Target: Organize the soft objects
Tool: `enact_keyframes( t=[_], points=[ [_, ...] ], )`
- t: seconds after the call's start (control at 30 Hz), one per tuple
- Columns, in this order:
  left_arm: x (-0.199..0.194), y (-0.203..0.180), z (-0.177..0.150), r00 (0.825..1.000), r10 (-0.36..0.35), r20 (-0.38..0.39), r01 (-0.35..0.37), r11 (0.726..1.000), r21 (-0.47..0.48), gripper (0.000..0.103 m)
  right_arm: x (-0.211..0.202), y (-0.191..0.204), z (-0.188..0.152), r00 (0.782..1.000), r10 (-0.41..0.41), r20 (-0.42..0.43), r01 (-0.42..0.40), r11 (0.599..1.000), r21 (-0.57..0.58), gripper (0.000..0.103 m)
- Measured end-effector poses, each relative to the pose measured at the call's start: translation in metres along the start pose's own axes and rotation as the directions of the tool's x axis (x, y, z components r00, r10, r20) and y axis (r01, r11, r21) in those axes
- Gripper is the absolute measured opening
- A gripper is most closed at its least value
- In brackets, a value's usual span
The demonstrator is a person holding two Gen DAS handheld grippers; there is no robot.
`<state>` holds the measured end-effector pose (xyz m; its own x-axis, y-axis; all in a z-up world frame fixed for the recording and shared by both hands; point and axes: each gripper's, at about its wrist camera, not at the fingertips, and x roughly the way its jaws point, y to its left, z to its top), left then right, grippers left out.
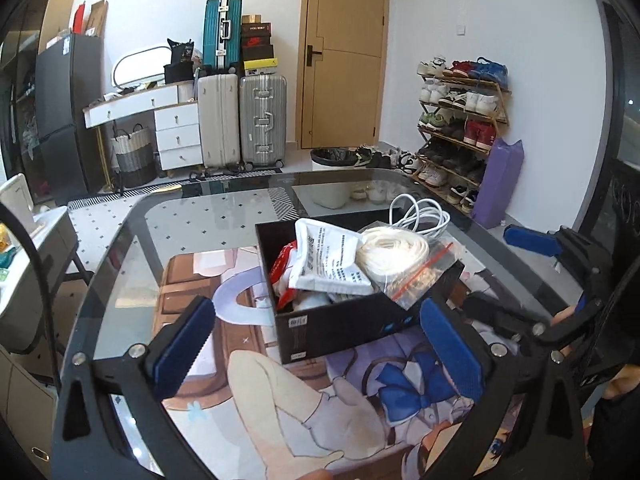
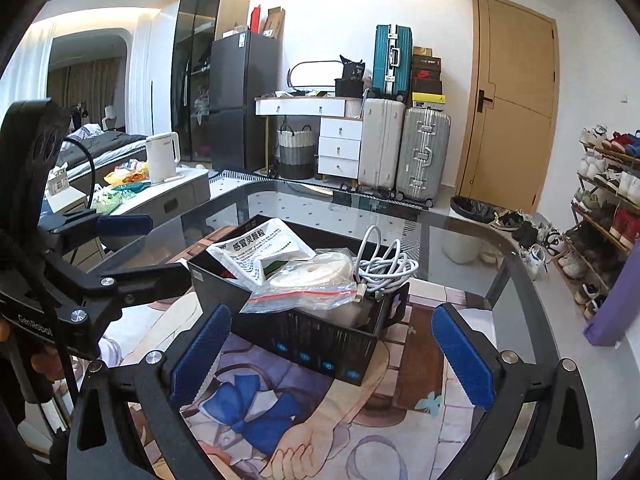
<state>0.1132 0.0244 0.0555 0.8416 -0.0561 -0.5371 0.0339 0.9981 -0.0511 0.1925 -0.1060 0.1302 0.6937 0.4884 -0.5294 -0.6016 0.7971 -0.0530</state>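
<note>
A black box [image 1: 340, 326] [image 2: 312, 344] stands on a printed mat [image 1: 280, 400] on a glass table. In it lie a white printed pouch [image 1: 328, 256] [image 2: 260, 252], a red-and-white packet [image 1: 282, 264], a clear zip bag holding a white coil [image 1: 394, 252] [image 2: 316, 278], and a white cable [image 1: 420, 214] [image 2: 384, 264]. My left gripper [image 1: 320, 356] is open and empty, just short of the box's near side. My right gripper [image 2: 332, 356] is open and empty, in front of the box; it also shows at the right of the left wrist view [image 1: 560, 248].
The glass table's edge [image 1: 120, 236] curves around the mat. Behind stand suitcases [image 1: 240, 120], a white drawer desk [image 1: 176, 128], a shoe rack [image 1: 460, 128], a bin [image 1: 332, 176] and a door [image 1: 344, 52]. A side table with a kettle [image 2: 160, 156] is at left.
</note>
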Motion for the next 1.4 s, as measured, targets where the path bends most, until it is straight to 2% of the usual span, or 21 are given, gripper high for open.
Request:
enact_keyframes(
  t=[0.3,0.57,0.97,1.4],
  points=[
    [-0.001,0.005,-0.014,0.999,0.03,0.013,-0.03,0.999,-0.036,0.103,-0.009,0.0,-0.014,1.0,0.026,0.003,-0.026,0.998,0.053,0.102],
    [0.0,0.011,-0.023,0.997,0.067,0.048,-0.066,0.997,-0.039,0.103,-0.01,0.007,-0.02,0.998,0.057,0.031,-0.059,0.997,0.056,0.102],
    [0.003,0.024,-0.033,0.995,0.077,0.064,-0.072,0.994,-0.084,0.103,-0.008,0.007,-0.025,0.995,0.071,0.071,-0.076,0.995,0.064,0.102],
    [0.0,0.025,-0.035,0.994,0.086,0.073,-0.08,0.993,-0.09,0.103,-0.014,0.002,-0.027,0.992,0.074,0.105,-0.083,0.993,0.086,0.102]
  ],
)
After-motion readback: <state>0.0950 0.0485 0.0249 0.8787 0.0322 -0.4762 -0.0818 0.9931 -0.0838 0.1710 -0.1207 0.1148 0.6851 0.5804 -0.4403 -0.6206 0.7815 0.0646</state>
